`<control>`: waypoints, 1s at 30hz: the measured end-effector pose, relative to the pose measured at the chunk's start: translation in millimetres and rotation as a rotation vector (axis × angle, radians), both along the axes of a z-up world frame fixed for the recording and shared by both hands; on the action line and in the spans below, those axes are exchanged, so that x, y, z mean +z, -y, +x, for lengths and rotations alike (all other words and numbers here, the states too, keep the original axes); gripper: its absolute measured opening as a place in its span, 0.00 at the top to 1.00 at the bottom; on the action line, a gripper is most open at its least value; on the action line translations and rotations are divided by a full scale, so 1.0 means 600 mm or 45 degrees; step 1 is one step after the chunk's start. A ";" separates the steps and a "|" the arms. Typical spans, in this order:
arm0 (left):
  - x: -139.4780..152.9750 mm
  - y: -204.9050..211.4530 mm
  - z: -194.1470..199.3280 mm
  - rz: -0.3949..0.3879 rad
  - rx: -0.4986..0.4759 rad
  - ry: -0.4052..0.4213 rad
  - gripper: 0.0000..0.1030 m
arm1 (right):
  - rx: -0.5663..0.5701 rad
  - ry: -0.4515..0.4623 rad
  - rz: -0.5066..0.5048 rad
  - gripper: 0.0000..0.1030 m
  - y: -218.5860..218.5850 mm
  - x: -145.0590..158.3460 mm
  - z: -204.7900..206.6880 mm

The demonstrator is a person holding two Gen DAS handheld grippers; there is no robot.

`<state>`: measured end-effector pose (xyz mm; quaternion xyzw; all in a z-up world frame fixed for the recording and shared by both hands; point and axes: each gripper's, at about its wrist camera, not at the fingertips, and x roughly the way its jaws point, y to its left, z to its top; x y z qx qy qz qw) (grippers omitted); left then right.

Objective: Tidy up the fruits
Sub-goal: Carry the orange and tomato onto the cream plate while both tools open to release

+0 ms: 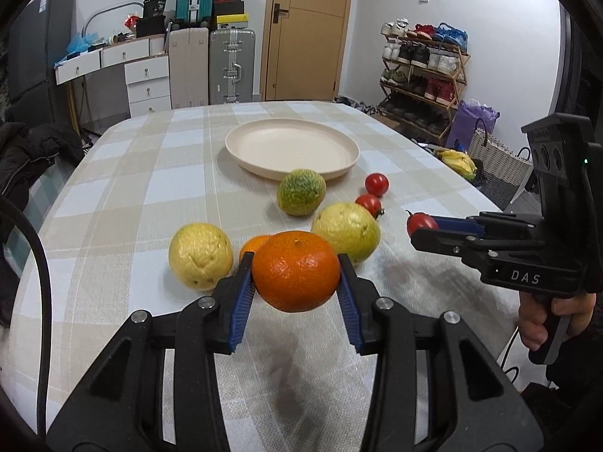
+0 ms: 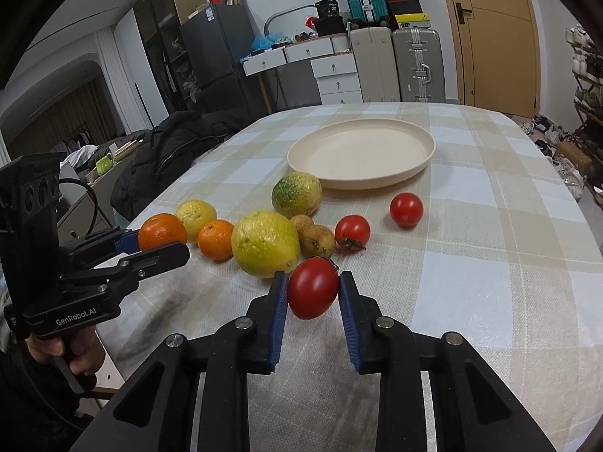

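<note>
Left wrist view: the left hand-held gripper (image 1: 296,275) clamps an orange mandarin (image 1: 296,269) near the worktop's (image 1: 150,188) near edge. The cream plate (image 1: 292,148) toward the far edge holds nothing. A green-yellow citrus (image 1: 300,192) sits just before its rim.

Right wrist view: the right hand-held gripper (image 2: 313,288) grips a red tomato (image 2: 313,288) between its blue pads. The plate (image 2: 361,150) is bare here too; two more tomatoes (image 2: 406,209), yellow citrus (image 2: 265,243) and a second mandarin (image 2: 215,239) lie on the cloth before it.

Matte black plastic left gripper (image 1: 296,271), ribbed blue pads (image 1: 241,301), silver pivot screws; black right gripper (image 2: 313,288) lettered "DAS", a green light, possibly an indicator.
</note>
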<state>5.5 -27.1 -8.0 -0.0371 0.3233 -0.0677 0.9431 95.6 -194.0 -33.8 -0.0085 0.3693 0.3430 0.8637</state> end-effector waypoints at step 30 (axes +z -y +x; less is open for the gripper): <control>0.061 -0.006 0.160 0.012 0.107 0.104 0.62 | -0.121 0.006 0.109 0.73 -0.005 0.066 0.117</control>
